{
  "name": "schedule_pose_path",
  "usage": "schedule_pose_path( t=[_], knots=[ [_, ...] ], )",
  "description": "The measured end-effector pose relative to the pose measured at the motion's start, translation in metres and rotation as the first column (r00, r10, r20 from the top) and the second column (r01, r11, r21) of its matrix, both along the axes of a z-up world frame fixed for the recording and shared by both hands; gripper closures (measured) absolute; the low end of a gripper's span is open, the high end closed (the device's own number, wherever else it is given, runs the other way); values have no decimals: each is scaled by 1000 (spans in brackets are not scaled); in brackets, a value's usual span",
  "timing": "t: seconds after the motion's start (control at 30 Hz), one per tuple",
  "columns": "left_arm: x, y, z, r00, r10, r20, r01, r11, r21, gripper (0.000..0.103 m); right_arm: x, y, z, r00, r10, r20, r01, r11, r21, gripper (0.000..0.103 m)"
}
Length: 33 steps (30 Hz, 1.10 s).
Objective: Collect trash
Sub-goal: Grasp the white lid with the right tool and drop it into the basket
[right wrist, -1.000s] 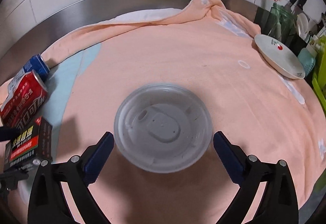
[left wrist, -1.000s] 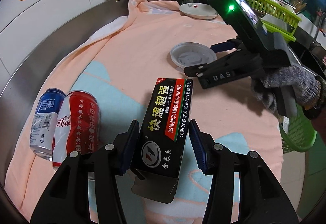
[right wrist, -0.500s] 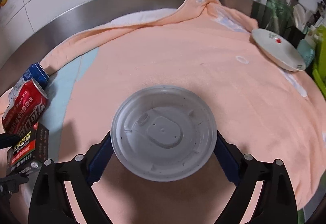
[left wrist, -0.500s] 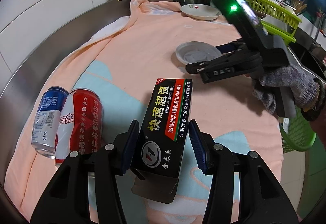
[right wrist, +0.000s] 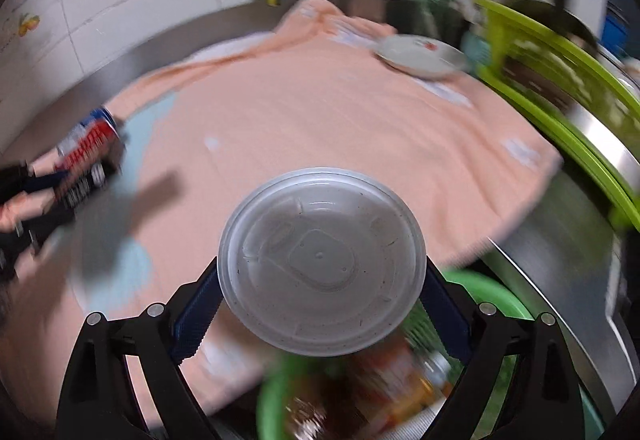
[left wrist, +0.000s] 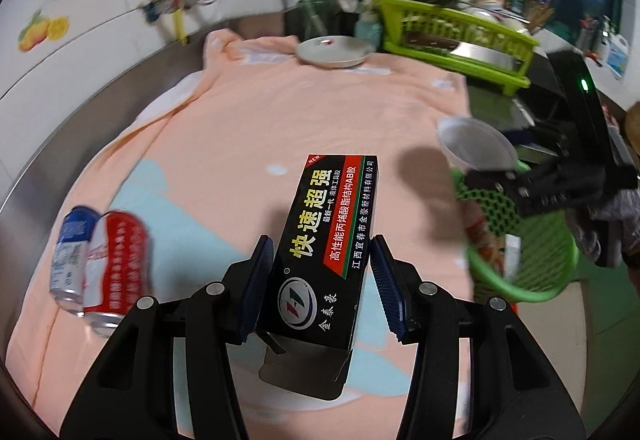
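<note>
My left gripper (left wrist: 322, 246) is shut on a black glue box (left wrist: 332, 207) and holds it above the peach towel (left wrist: 260, 119). My right gripper (right wrist: 322, 272) is shut on a round grey plastic lid (right wrist: 322, 240), its pads pressing on the rim. It hangs over a green basket (right wrist: 492, 304) with trash in it, just off the counter edge. The left wrist view shows the same lid (left wrist: 476, 143) above the basket (left wrist: 520, 268). A red can (left wrist: 118, 264) and a blue can (left wrist: 70, 252) lie side by side at the towel's left.
A white plate (left wrist: 332, 51) sits at the towel's far end, beside a lime dish rack (left wrist: 452, 27) with dishes. Taps and a tiled wall stand behind. A steel counter edge (right wrist: 560, 280) runs along the right. A gloved hand (left wrist: 608, 224) holds the right gripper.
The right gripper closed on the lid, lifted it off the towel and carried it right, over the green basket. The left gripper with the box moved slightly up and right.
</note>
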<state>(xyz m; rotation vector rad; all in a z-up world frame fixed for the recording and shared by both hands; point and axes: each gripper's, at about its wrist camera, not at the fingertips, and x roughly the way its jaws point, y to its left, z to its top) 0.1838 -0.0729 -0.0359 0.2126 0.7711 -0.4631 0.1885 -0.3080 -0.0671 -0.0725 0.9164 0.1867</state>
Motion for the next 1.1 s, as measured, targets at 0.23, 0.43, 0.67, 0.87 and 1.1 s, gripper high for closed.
schedule_pose_path(
  t=[0.23, 0.43, 0.67, 0.87, 1.1],
  knots=[
    [-26, -54, 4, 995, -103, 6, 103, 995, -10, 53, -55, -61, -41, 984, -132, -122, 130, 991, -20, 14],
    [-40, -104, -5, 983, -184, -12, 184, 983, 7, 53, -76, -88, -71, 968, -183, -174, 180, 983, -35, 14],
    [-44, -144, -13, 972, -234, -38, 234, 972, 15, 53, -80, -104, -85, 958, -200, -204, 199, 980, -28, 13],
    [-40, -167, -23, 964, -258, -67, 260, 966, 16, 53, -83, -106, -87, 957, -205, -204, 201, 979, -39, 13],
    [-38, -189, -30, 953, -286, -95, 289, 957, 17, 53, -96, -108, -74, 969, -189, -161, 187, 982, -25, 12]
  ],
)
